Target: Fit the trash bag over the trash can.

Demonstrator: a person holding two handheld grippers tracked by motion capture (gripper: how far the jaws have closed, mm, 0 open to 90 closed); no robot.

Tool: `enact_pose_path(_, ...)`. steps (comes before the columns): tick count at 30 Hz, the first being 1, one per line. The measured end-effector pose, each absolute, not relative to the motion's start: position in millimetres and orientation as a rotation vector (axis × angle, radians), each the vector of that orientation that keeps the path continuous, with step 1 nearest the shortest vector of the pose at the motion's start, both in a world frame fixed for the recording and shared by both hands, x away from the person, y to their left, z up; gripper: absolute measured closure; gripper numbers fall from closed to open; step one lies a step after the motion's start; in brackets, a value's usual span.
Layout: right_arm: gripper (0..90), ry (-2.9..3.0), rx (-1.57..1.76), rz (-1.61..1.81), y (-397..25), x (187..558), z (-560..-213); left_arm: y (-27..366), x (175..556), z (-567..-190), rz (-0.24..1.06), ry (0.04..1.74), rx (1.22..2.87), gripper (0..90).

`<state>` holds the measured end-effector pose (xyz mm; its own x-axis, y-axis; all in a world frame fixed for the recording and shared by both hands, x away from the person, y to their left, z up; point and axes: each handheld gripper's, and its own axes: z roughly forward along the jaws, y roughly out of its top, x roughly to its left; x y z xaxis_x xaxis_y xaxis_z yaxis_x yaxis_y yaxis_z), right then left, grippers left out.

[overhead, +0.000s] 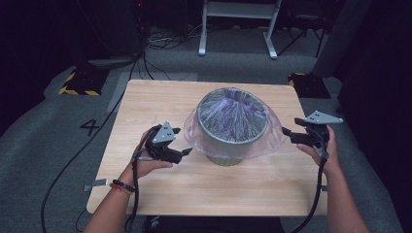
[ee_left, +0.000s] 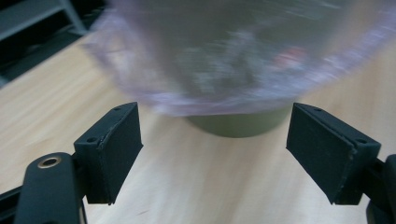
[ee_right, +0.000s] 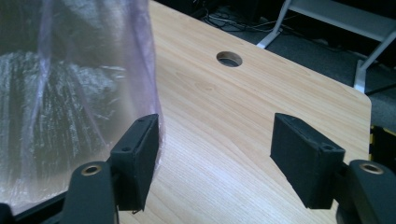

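A grey-green bin (overhead: 234,133) stands mid-table with a thin, pale purple plastic bag (overhead: 262,138) draped over its rim and hanging down its sides. My left gripper (overhead: 187,153) is open just left of the bin, its jaws pointing at the bag's lower edge. In the left gripper view the bag (ee_left: 224,65) hangs blurred over the bin's base (ee_left: 238,125), ahead of the gap between the jaws (ee_left: 212,149). My right gripper (overhead: 287,133) is open at the bag's right edge. In the right gripper view the bag (ee_right: 79,98) hangs beside the left jaw, whether touching I cannot tell.
The wooden table (overhead: 160,104) has a round cable hole (ee_right: 229,59) near its far corner. Cables trail from both grippers over the near edge. Grey carpet surrounds the table, with a white frame (overhead: 238,29) and yellow-black striped bases behind.
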<state>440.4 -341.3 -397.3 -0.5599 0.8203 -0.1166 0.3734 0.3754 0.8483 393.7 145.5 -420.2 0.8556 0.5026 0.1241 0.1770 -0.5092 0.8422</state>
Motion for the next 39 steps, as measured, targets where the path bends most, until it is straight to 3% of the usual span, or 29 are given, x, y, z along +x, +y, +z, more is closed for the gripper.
enact_pose_path(2,31.1,2.101,1.036,1.153,-347,440,-396,137,391,-421,0.427,0.459,2.110,18.2)
enact_pose_path(5,28.8,2.097,0.986,1.213,-345,435,-391,122,390,-422,0.468,0.417,2.146,27.3)
enact_pose_path(7,28.0,2.110,0.935,1.284,-340,429,-386,115,391,-422,0.519,0.423,2.160,43.1)
enact_pose_path(10,25.7,2.128,0.858,1.306,-330,422,-380,112,394,-424,0.495,0.403,2.163,60.5)
enact_pose_path(17,24.1,2.193,0.610,1.335,-297,388,-382,109,394,-428,0.467,0.390,2.177,89.5)
enact_pose_path(27,22.3,2.058,0.565,1.180,-253,357,-429,112,391,-431,0.428,0.407,2.140,90.0)
enact_pose_path(31,26.5,2.017,0.525,1.134,-240,355,-436,112,390,-433,0.407,0.419,2.121,90.0)
enact_pose_path(35,46.2,1.948,0.525,1.082,-234,353,-437,112,388,-434,0.401,0.417,2.118,90.0)
enact_pose_path(39,72.2,1.936,0.521,1.077,-233,354,-437,112,386,-435,0.401,0.415,2.123,90.0)
